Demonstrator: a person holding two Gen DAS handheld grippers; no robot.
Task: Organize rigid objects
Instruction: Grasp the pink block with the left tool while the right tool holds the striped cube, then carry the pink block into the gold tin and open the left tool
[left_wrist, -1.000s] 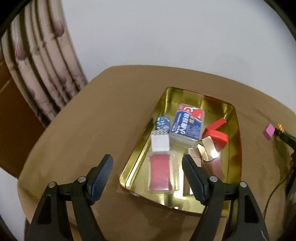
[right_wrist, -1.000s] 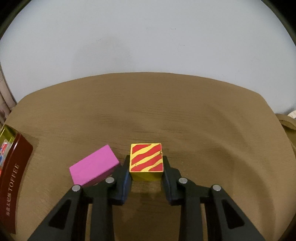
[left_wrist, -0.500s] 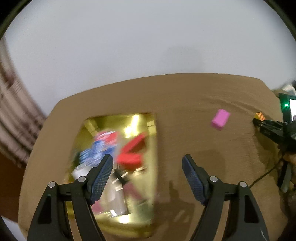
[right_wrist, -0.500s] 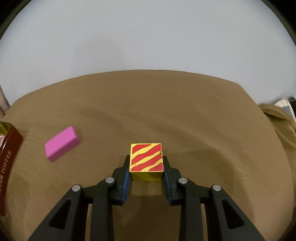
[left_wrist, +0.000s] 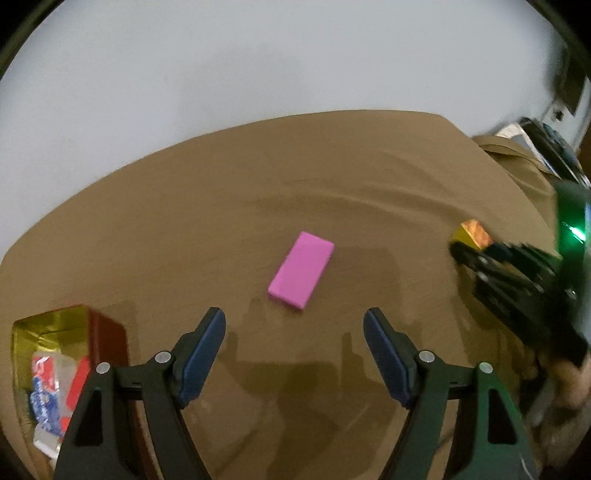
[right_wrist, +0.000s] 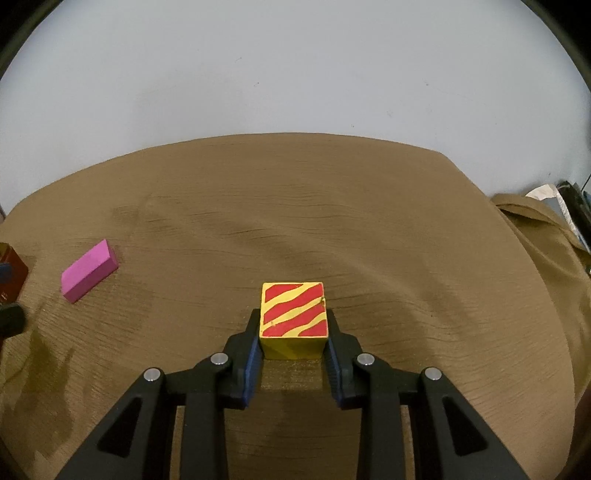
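Tin (left_wrist: 107, 328) w/ red & blue packets (left_wrist: 48, 391), left of pink block (left_wrist: 301, 274)

A wrinkled brown tablecloth (right_wrist: 332, 221) covers the whole table, a plain pale wall (right_wrist: 295, 74) rises behind it, and blurred clutter (left_wrist: 546, 147) sits far right.

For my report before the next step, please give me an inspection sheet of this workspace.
Surface: table under a wrinkled brown cloth.
Job's things: pink block lying flat on the cloth; striped cube; gold tin holding packets.
Clutter: nothing seen.
Tongs: left tongs open, empty, the pink block ahead of them; right tongs shut on the striped cube.
Cables: nothing seen.
Surroundings: plain pale wall.
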